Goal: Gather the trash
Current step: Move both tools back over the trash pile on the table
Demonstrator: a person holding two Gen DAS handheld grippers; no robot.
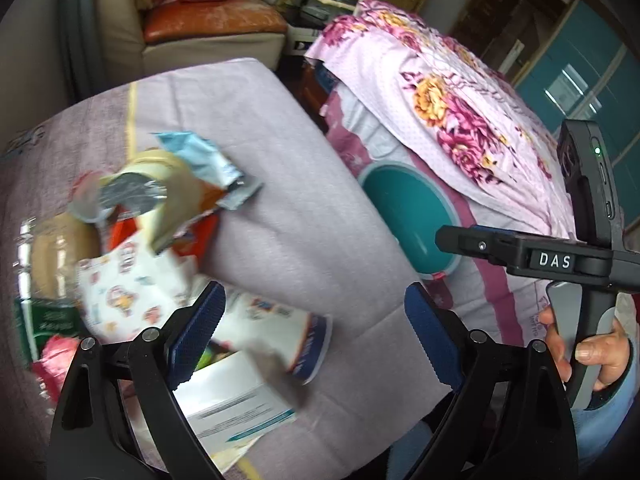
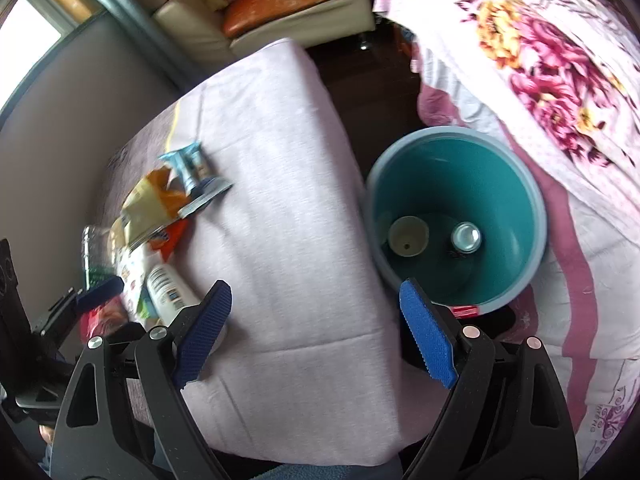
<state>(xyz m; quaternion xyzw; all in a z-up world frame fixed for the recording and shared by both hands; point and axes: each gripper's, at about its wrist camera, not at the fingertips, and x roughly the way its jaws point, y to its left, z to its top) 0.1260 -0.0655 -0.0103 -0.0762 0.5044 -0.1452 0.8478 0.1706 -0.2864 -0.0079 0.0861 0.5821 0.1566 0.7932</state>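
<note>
Soft, even daylight fills both views, and it seems to come from the bright, washed-out window (image 2: 34,36) at the far left of the right wrist view; shadows are faint, darkest in the floor gap beside the teal bin (image 2: 456,216). Motion blur smears the heap of wrappers (image 1: 132,216) on the left in both views, so their print is unreadable, while the near blue pads (image 2: 426,334) stay sharp. Fisheye bending curves the edge of the padded surface (image 2: 280,200), and the corners fall off to black; a small glint sits on the can top (image 2: 466,237).
</note>
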